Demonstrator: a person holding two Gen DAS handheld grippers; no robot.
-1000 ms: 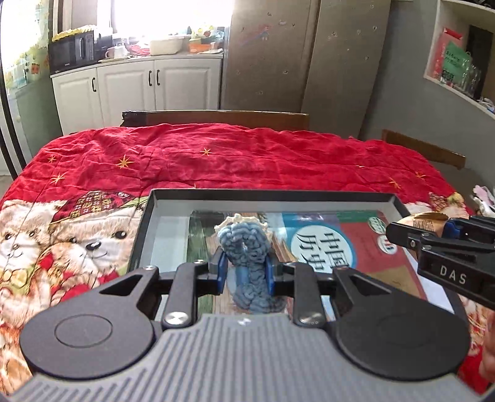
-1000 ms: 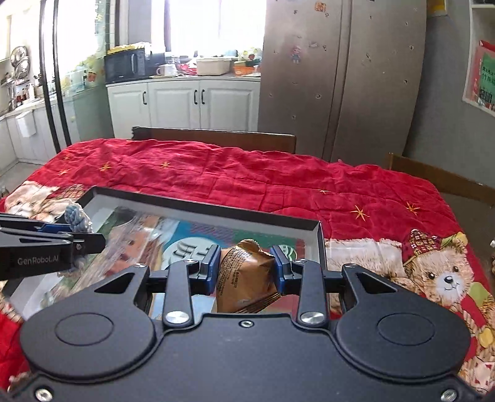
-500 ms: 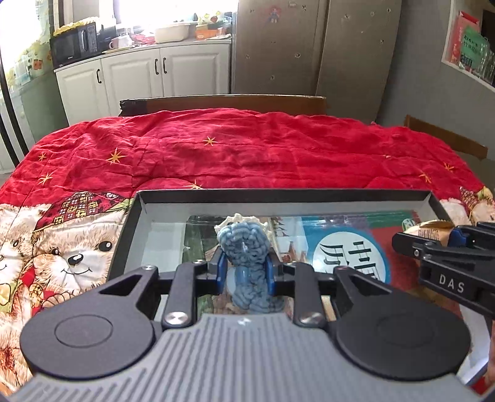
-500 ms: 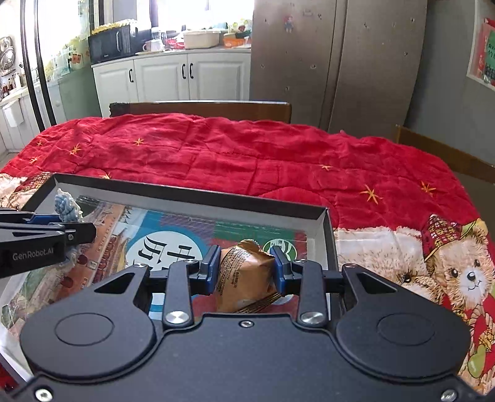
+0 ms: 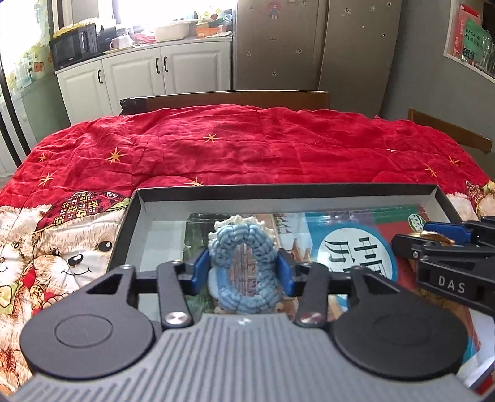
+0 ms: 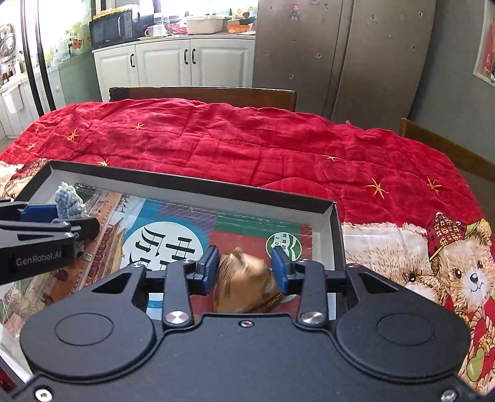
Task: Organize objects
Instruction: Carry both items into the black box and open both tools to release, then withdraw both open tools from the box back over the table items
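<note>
A home kitchen with a dining area. White cabinets (image 5: 139, 74) line the back wall under a counter holding a black microwave (image 5: 74, 46), a mug (image 6: 151, 30) and a tub (image 6: 204, 24). A steel fridge (image 6: 334, 55) stands beside them. Wooden chairs (image 6: 201, 94) surround a table under a red teddy-bear quilt (image 5: 247, 148).

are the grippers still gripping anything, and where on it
Neither grips now. Both jaws have just been opening: the left gripper flanks the blue knitted ring, the right gripper the brown packet, both released in the box.
</note>
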